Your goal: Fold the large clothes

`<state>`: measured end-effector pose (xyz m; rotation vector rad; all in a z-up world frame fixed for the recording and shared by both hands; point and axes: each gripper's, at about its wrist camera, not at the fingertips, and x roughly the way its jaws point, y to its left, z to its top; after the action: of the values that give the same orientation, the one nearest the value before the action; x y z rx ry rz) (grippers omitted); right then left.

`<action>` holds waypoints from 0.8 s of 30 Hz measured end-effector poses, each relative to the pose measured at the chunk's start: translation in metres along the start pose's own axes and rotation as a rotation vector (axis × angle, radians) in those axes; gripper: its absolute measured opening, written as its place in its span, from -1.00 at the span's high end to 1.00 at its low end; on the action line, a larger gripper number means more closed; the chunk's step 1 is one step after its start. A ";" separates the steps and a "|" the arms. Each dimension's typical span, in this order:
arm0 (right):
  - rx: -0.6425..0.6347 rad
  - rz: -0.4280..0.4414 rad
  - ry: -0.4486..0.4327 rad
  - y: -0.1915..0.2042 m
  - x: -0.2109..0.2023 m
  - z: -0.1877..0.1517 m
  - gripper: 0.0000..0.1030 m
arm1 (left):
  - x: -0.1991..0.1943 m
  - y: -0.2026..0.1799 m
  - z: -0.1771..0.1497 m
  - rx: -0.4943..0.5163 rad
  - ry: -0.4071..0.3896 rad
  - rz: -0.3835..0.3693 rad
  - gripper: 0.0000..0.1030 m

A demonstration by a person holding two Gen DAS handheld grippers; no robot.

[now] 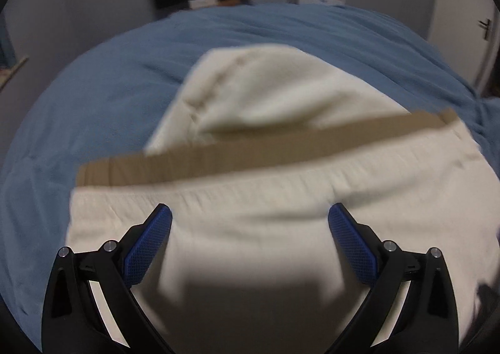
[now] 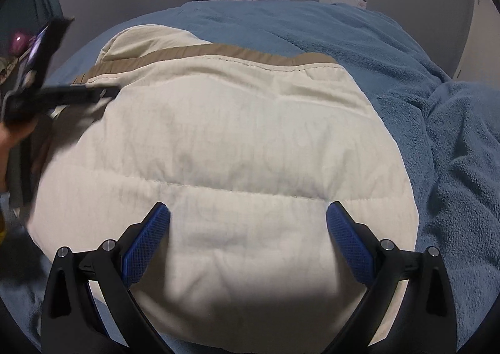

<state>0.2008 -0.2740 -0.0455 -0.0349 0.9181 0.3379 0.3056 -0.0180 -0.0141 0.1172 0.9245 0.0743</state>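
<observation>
Blur smears the left view; cream jacket [image 2: 218, 141] lies under both gaping, empty tongs, left [image 1: 250, 213] and right [image 2: 248, 211].

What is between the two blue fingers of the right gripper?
Only the cream jacket. The right wrist view shows the right gripper open, with bare quilted cloth between its fingers, nothing pinched.

Cream jacket [image 2: 218, 141] beneath spread right claw [image 2: 248, 219]

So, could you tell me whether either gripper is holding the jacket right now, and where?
Nothing is held. The left gripper and right gripper are both open above the cream jacket, with no fabric between their fingers.
</observation>
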 end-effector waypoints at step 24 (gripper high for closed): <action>0.122 -0.038 -0.039 -0.013 0.054 0.075 -0.87 | -0.022 0.016 -0.043 -0.019 -0.028 -0.108 -0.89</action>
<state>0.2926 -0.2586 -0.0432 0.0656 0.8963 0.2459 0.2576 -0.0020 -0.0200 0.0505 0.9003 -0.0188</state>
